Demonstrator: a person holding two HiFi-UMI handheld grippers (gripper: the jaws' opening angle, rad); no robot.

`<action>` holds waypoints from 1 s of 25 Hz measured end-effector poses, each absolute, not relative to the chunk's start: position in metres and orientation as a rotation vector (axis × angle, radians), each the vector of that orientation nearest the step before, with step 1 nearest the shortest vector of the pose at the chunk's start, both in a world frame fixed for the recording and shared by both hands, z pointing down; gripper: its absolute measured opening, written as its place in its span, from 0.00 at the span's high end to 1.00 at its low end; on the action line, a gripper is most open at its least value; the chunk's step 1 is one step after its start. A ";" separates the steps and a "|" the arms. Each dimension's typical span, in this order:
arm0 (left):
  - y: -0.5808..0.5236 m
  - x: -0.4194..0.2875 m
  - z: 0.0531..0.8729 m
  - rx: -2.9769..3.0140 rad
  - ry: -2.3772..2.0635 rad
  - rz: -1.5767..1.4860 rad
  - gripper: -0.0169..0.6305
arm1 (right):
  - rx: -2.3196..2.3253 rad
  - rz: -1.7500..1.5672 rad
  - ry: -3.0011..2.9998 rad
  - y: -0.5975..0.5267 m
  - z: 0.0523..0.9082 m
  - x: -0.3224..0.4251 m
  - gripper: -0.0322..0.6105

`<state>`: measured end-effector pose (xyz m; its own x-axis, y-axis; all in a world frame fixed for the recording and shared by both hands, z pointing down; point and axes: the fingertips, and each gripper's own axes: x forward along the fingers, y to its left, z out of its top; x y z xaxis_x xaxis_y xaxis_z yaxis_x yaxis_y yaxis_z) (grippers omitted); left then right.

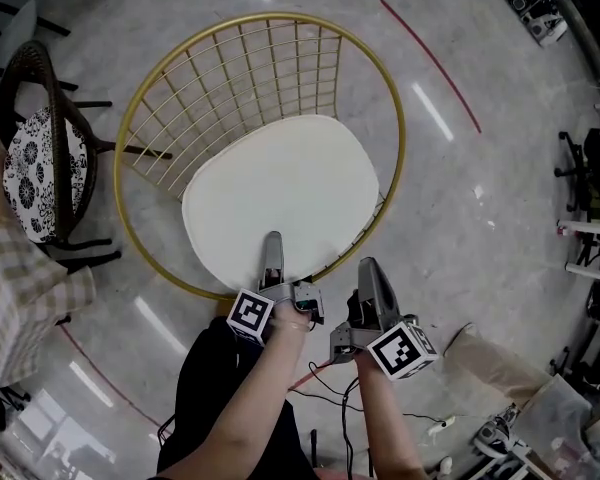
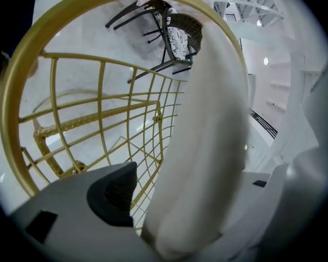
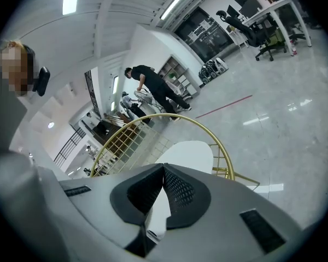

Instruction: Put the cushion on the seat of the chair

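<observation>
Down close to you, your two bare arms reach forward, with one gripper in each hand. Your left gripper [image 1: 273, 243] sits over the near edge of the white cushion [image 1: 280, 193]. Its jaws are apart. The cushion's edge stands between them, and the dark pad [image 2: 113, 192] that shows is not touching it. Your right gripper [image 1: 368, 268] is just beside the left one, by the near rim of the chair. Its jaws are pinched together, with a thin white bit of the cushion squeezed between the pads. The cushion lies on the seat of the gold wire chair [image 1: 270, 16], inside the round rim. Farther off, on the shiny floor [image 1: 480, 218], a dark chair [image 1: 40, 168] with a black-and-white seat pad stands to your left. Far away, a person in black [image 3: 153, 89] bends over.
</observation>
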<state>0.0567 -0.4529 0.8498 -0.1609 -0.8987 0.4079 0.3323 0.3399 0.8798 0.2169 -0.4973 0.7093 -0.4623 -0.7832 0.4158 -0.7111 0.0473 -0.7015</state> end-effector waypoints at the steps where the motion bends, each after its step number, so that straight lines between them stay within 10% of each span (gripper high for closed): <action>1: -0.455 0.063 0.851 0.572 -1.274 -1.196 0.53 | -1.585 -1.401 2.216 -0.499 0.708 0.220 0.93; 9: -0.447 0.093 0.858 0.479 -1.160 -1.118 0.31 | -1.594 -1.391 2.202 -0.491 0.707 0.214 0.93; 25: -0.418 0.143 0.803 0.706 -0.929 -0.752 0.29 | -1.640 -1.315 2.191 -0.469 0.661 0.220 0.93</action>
<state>0.1431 -0.4179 0.8034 0.3935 -0.8114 0.4321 0.2544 0.5478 0.7970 0.2203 -0.4690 0.6611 -0.4126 -0.8230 0.3904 -0.7316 0.0441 -0.6803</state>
